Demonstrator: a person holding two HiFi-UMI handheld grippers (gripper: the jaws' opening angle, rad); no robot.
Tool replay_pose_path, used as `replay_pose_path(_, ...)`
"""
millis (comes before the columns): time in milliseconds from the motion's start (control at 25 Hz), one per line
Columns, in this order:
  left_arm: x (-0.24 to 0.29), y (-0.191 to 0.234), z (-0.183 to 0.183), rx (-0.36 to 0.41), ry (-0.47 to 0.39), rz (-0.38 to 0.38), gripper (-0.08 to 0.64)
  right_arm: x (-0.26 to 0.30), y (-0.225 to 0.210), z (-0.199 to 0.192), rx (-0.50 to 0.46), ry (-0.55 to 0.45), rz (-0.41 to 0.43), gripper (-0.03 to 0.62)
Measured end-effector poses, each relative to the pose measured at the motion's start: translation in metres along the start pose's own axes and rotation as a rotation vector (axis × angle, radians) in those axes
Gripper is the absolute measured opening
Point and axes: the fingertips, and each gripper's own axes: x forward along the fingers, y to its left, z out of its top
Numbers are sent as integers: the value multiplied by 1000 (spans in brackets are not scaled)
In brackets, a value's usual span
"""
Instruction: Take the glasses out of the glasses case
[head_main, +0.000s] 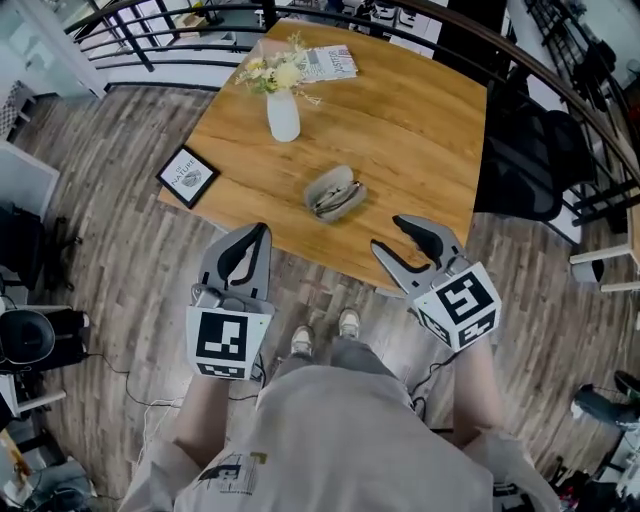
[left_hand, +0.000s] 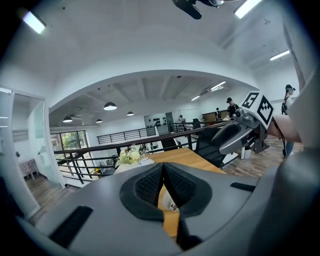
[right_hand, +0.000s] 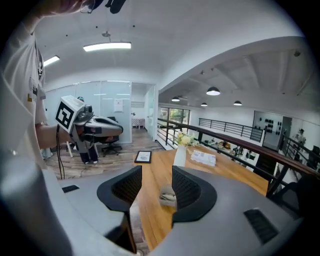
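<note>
An open grey glasses case (head_main: 335, 193) lies near the front edge of the wooden table (head_main: 420, 120), with dark glasses resting in it. Both grippers hover short of that edge, over the floor. My left gripper (head_main: 262, 230) is to the case's lower left, its pads meeting at the tips (left_hand: 162, 167) with nothing between them. My right gripper (head_main: 392, 232) is to the case's lower right with its jaws apart. In the right gripper view the case (right_hand: 168, 195) shows beyond the gap between the jaws (right_hand: 156, 172), well ahead of them.
A white vase of flowers (head_main: 283, 115) stands behind the case, and a magazine (head_main: 328, 62) lies at the far edge. A framed picture (head_main: 188, 176) sits on the left corner. A black chair (head_main: 525, 160) stands right of the table, with a railing behind.
</note>
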Motion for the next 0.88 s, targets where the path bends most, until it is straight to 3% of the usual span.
replay_pose_path(200,28,8,-10,-72,41,59,17,50,-32,-26,-75,135,124,210)
replay_pose_path(600,80,6,-66,-91,175,96,17,159,-70,-74,-311,317,227,212)
replay_pose_path(760,88,3,-92,-137,219,115,17,195,-76,-109,-476,419,253,212)
replay_pose_path(880,91,2,-115,-164,256,123,17,220,-75,-138,-540,470,284,213)
